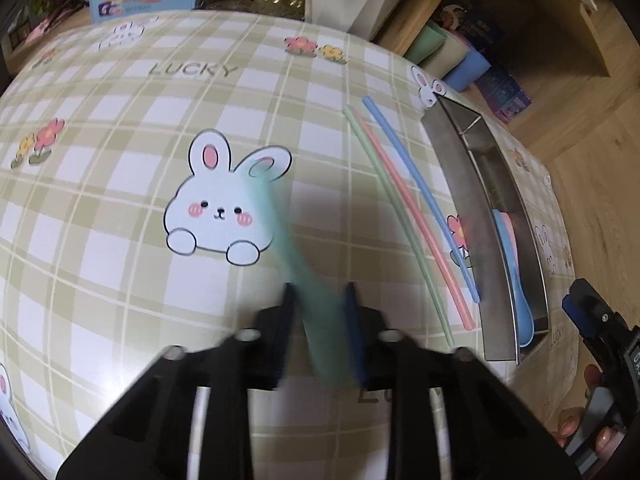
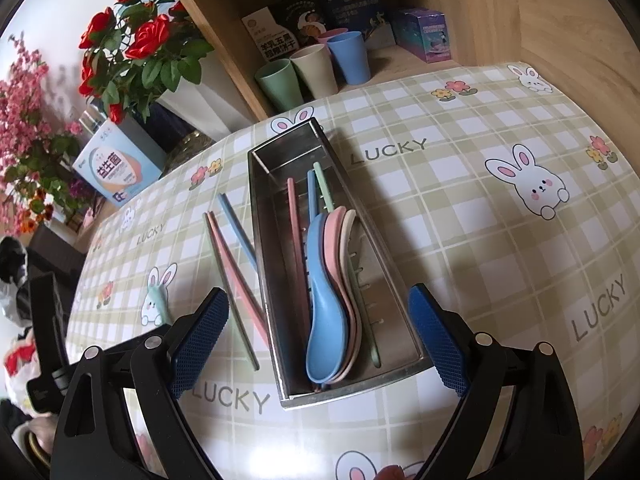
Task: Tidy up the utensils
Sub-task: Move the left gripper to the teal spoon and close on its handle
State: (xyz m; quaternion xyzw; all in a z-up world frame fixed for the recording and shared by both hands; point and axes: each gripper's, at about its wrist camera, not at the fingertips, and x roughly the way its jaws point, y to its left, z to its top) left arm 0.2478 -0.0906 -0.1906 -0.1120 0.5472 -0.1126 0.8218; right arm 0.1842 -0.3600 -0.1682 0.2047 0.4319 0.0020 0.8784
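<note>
Left claw (image 1: 320, 300) is clamped on a green spoon (image 1: 280, 216), blurred, bowl end out over the table (image 1: 120, 128). Right claw (image 2: 320, 344) hangs spread apart above the tray (image 2: 400, 280) of spoons (image 2: 328, 300). Three chopsticks (image 1: 404, 208) lie beside the tray. Thin, light, stiff, likely slick plastic: the spoon should be gripped mid-handle to stop it pivoting.

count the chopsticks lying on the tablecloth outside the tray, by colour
green chopstick: 1
pink chopstick: 1
blue chopstick: 1
total: 3
</note>
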